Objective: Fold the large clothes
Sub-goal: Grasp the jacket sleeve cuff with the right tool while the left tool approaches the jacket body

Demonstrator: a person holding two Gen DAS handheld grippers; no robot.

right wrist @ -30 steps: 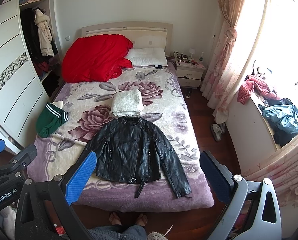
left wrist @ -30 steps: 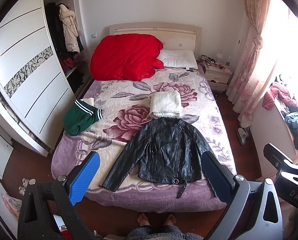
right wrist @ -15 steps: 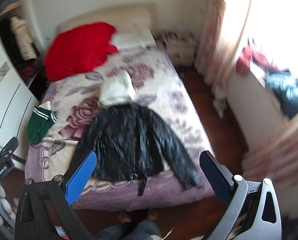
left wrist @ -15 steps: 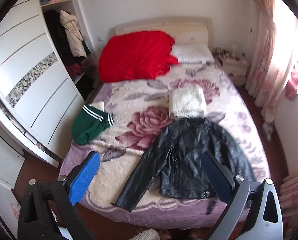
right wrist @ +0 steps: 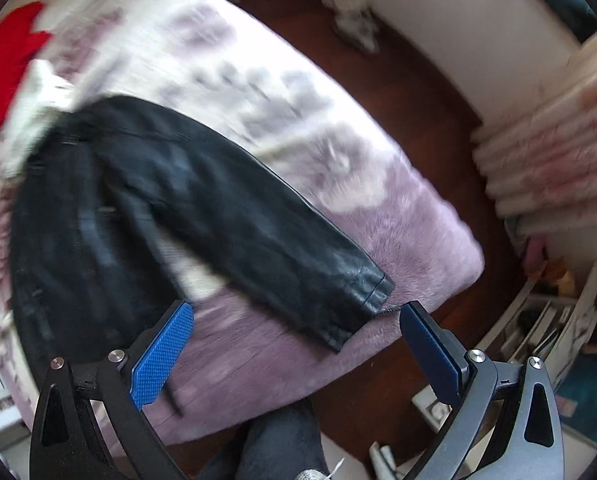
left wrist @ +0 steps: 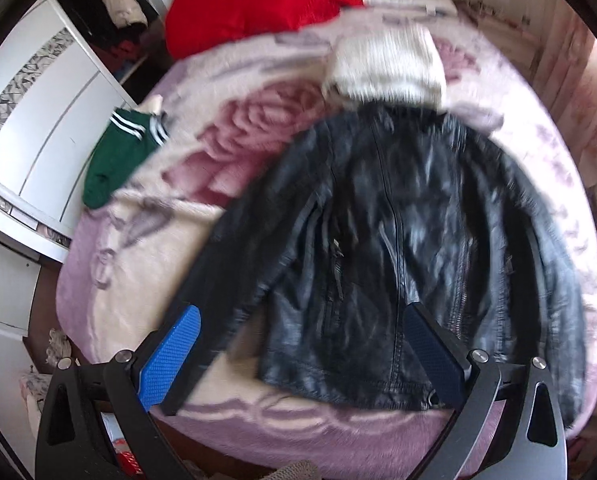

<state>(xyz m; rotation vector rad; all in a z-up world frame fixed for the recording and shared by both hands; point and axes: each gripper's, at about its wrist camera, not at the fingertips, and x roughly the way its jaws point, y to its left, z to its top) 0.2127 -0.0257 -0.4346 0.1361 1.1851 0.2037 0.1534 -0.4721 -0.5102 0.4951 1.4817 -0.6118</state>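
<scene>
Tools, left (left wrist: 298, 354) and right (right wrist: 296, 350), both spread wide above black jacket (left wrist: 386, 248); no legible writing.

1. A bed (left wrist: 118, 280) carries a plush pink and lilac blanket with large rose prints.
2. A red quilt (left wrist: 254, 4) lies bunched at the head of the bed.
3. A white wardrobe (left wrist: 38, 120) with a grey patterned band stands beside the bed; coats hang in its open section.
4. Dark wooden floor (right wrist: 438, 92) runs along the bed's other side.
5. Pale pink curtains (right wrist: 546, 152) hang there, blurred.
6. Low white shelves (right wrist: 550, 332) hold clutter too blurred to identify.
</scene>
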